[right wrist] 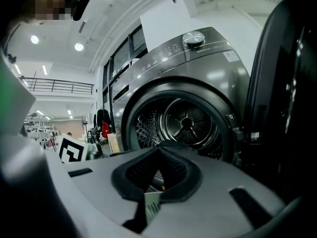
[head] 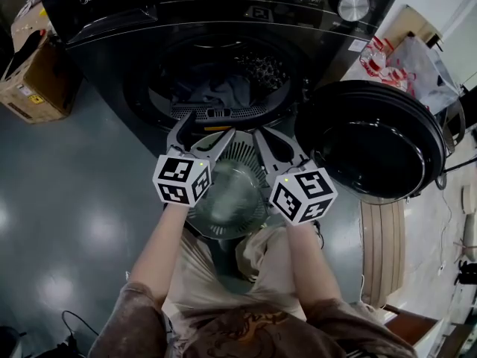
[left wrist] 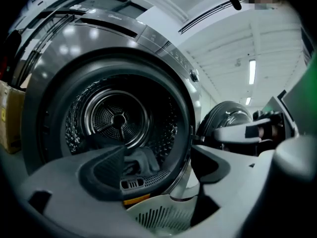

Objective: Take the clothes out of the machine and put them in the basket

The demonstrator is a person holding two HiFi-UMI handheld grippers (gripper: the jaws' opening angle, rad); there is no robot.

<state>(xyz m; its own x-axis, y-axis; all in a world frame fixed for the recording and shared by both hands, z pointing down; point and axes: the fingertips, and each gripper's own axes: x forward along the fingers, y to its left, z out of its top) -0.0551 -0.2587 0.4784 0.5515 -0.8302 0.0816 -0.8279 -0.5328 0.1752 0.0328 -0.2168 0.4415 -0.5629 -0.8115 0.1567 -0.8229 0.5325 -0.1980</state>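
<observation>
Grey clothes point(head: 223, 92) lie inside the machine point(head: 112, 21); left tool point(head: 209, 129) gapes empty, right tool point(head: 261, 135) pinched together on nothing, above the basket point(head: 231, 200).

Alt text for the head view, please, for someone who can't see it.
A person holds the left tool, jaws apart, and the right tool over a pale slatted basket before a dark front-loading machine. Grey clothes lie in its drum, and its round door hangs open at right.
</observation>
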